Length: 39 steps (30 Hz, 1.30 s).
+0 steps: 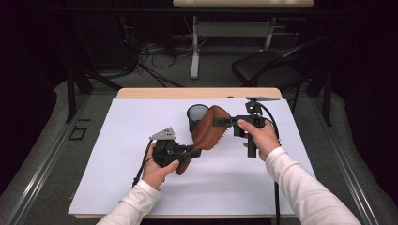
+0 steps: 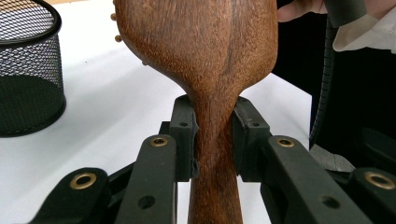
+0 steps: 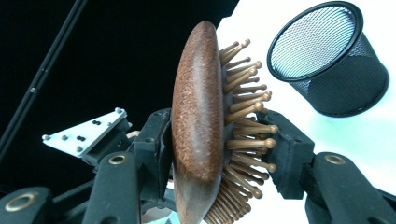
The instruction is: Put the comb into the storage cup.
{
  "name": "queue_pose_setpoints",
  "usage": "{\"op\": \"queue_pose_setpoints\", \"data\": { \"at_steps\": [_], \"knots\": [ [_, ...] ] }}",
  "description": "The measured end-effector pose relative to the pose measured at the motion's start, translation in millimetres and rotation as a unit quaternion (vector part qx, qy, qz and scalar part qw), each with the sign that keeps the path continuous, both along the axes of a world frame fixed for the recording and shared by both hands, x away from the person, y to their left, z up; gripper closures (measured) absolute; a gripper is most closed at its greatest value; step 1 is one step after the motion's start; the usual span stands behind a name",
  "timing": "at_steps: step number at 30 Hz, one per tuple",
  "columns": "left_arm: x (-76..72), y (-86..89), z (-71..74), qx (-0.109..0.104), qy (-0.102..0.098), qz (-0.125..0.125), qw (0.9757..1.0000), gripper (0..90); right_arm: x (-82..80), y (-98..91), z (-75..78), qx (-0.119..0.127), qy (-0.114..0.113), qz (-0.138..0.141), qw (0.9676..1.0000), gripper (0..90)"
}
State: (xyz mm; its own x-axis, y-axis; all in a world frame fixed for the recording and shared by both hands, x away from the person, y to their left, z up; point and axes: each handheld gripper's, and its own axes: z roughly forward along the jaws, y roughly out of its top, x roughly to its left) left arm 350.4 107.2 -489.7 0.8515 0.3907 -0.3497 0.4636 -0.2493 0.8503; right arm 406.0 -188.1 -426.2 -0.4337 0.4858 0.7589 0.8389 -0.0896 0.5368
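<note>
Wooden hairbrush point(image 1: 210, 127) held off the table between both grippers, just beside the mesh cup point(image 1: 197, 115).

Left gripper point(image 2: 214, 135) is clamped on the narrow neck of the handle, pads pressed to both sides, which steadies the brush from its near end. Right gripper point(image 3: 224, 144) grasps the head, one pad on the smooth wooden back, the other against the bristles point(image 3: 247, 135); no gap is visible on either side. Judged purpose: a two-point hold lets the brush be turned and aimed at the cup, whose open mouth lies just behind the head, above the white table mat point(image 1: 117, 178).
</note>
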Motion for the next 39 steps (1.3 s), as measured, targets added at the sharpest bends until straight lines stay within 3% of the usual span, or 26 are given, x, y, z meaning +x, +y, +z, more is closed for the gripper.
{"op": "queue_pose_setpoints", "data": {
  "at_steps": [14, 39],
  "knots": [
    [0.0, -0.7, -0.7, -0.001, 0.000, -0.002, 1.0000, 73.1, 1.7, -2.6, -1.8, 0.016, 0.021, 0.003, 0.9997, 49.1],
    [0.8, -2.8, -4.5, 0.001, 0.004, 0.001, 1.0000, 72.4, -1.5, -1.3, -1.6, 0.012, 0.041, -0.017, 0.9989, 52.3]
  ]
}}
